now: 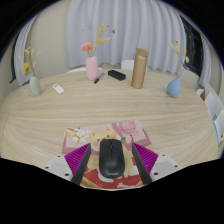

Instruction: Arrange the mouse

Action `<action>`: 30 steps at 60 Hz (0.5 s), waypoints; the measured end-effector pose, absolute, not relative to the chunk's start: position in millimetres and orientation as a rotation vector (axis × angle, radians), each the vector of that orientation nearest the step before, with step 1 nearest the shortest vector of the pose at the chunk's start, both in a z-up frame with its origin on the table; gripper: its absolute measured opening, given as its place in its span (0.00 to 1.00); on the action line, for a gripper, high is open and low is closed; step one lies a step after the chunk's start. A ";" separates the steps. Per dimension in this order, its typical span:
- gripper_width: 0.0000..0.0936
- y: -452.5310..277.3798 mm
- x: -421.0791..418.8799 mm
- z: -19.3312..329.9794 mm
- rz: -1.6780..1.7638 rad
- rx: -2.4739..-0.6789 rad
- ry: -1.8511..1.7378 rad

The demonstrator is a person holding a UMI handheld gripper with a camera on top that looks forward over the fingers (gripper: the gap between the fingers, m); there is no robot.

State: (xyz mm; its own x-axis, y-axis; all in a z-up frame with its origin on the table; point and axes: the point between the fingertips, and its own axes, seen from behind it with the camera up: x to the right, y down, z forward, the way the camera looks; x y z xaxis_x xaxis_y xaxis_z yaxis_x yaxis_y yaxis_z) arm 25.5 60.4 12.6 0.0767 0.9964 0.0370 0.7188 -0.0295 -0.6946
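Note:
A black computer mouse [111,160] lies lengthwise between my fingers, over a colourful illustrated mouse pad [96,136] on the wooden table [60,115]. My gripper [112,150] is shut on the mouse, and both black fingers press its sides. The magenta pads [77,158] show outside the mouse on either side. The near part of the mouse pad is hidden under the mouse and the fingers.
At the table's far edge stand a pink vase with flowers [92,68], a tan cylinder bottle [139,68] and a small black item [117,74]. A blue vase [174,87] stands at the right, and a pale green vase [35,85] and a small white item [58,89] at the left. A curtain hangs behind.

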 end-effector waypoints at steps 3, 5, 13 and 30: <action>0.92 61.7 31.7 32.5 0.653 -1.788 -1.690; 0.91 62.8 40.3 47.7 0.646 -1.779 -1.685; 0.91 61.8 79.7 97.5 0.667 -1.762 -1.678; 0.91 69.8 182.9 140.5 0.626 -1.776 -1.675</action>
